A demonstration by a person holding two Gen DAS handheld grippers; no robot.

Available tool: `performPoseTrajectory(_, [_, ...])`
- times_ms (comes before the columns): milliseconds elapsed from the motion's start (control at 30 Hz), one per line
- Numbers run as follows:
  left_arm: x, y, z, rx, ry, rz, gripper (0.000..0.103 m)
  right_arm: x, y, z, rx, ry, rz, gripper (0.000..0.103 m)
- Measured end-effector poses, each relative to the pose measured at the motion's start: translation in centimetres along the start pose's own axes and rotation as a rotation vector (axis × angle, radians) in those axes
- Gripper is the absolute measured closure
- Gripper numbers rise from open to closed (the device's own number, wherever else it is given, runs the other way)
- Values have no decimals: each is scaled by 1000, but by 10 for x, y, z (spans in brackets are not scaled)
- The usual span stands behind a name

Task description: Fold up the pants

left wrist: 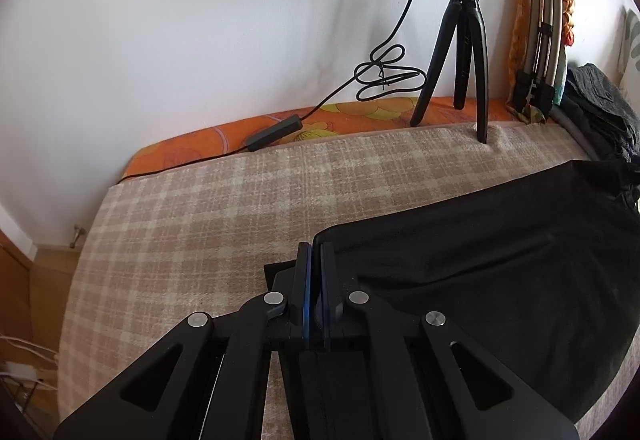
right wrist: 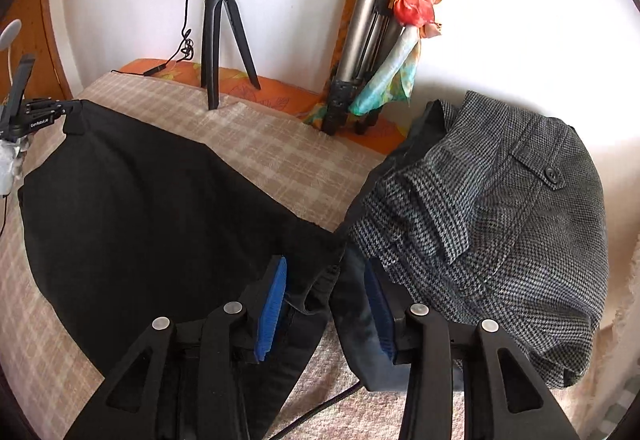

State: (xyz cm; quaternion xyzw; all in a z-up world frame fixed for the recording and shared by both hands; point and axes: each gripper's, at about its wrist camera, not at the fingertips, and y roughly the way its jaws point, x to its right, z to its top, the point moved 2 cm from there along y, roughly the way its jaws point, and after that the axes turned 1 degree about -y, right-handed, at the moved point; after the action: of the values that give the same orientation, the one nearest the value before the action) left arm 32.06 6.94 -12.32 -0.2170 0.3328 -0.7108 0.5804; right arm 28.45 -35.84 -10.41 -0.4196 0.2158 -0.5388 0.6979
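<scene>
pants: the black pants (right wrist: 152,207) lie spread flat on the checked bed cover (left wrist: 224,199), in front of the ring-light tripod (left wrist: 466,51) that stands at the wall side of the bed

left tongs: the left tongs (left wrist: 316,264) are pinched nearly closed on a corner edge of the black pants, at the end well away from the tripod's right side; in the right wrist view you can see that corner pulled up into a little peak

right tongs: the right tongs (right wrist: 326,280) are wide open, blue pads either side of the dark waistband/belt-loop end. Not gripping anything yet, I think, though the fabric there is dark and hard to read

other stuff: a grey houndstooth garment (right wrist: 500,224) is heaped just beside the right tongs, on the side away from the tripod

step in hand: looks like getting the second grip before the fold

how to do it well: close the right tongs on the black waistband only, so none of the grey heap comes along. Catch every layer in the pinch, then keep both ends level and the fabric lightly taut so the fold lands straight on the bed instead of bunching toward the tripod legs
</scene>
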Motion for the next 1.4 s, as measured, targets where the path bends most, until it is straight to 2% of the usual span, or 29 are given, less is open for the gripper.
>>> performPoseTrajectory(33, [-1, -1, -1, 0, -4, 3, 100, 1, 5, -3, -4, 5, 10, 55])
performPoseTrajectory(67, [-1, -2, -1, 1, -10, 3, 100, -1, 11, -3, -12, 7, 21, 59])
performPoseTrajectory(133, [0, -5, -2, 1, -13, 5, 100, -7, 15, -1, -2, 1, 33, 79])
performPoseTrajectory(233, [1, -12, -3, 4, 11, 13, 100, -20, 12, 11, 37, -39, 4, 93])
performPoseTrajectory(267, [0, -14, -3, 6, 9, 16, 100, -22, 10, 15, 51, -57, -20, 93])
performPoseTrajectory(367, [-7, -12, -3, -13, -17, 11, 100, -19, 14, 28, 47, -66, -122, 93])
performPoseTrajectory(400, [-9, -11, -3, -27, -30, 4, 96, -18, 14, 31, 41, -65, -140, 90])
performPoseTrajectory(467, [-14, -13, -3, -35, -45, 13, 93, -19, 9, 33, 48, -72, -149, 77])
performPoseTrajectory(533, [-22, -19, -3, -26, -59, 17, 77, -23, -2, 33, 72, -88, -173, 65])
performPoseTrajectory(633, [-35, -33, -6, -22, -100, 10, 75, -30, -22, 30, 97, -93, -188, 63])
performPoseTrajectory(733, [-37, -53, -17, -27, -133, -31, 75, -47, -47, 29, 129, -91, -126, 62])
performPoseTrajectory(867, [-22, -74, -47, -66, -137, -91, 74, -94, -73, 24, 160, -135, 0, 60])
performPoseTrajectory(933, [-16, -76, -64, -103, -154, -105, 65, -120, -81, 19, 163, -157, 65, 60])
performPoseTrajectory(1033, [-14, -72, -88, -155, -209, -107, 64, -157, -85, 10, 162, -188, 123, 60])
performPoseTrajectory(1133, [-14, -68, -107, -183, -261, -142, 65, -181, -82, 1, 143, -187, 189, 60])
performPoseTrajectory(1167, [-13, -68, -111, -181, -275, -157, 70, -187, -79, -2, 132, -187, 202, 60])
performPoseTrajectory(1200, [-13, -67, -115, -182, -284, -165, 88, -192, -77, -4, 124, -185, 206, 60])
performPoseTrajectory(1233, [-12, -67, -117, -179, -290, -166, 94, -196, -75, -6, 118, -183, 210, 60])
performPoseTrajectory(1400, [-15, -71, -126, -152, -302, -160, 101, -204, -75, -9, 111, -143, 234, 60])
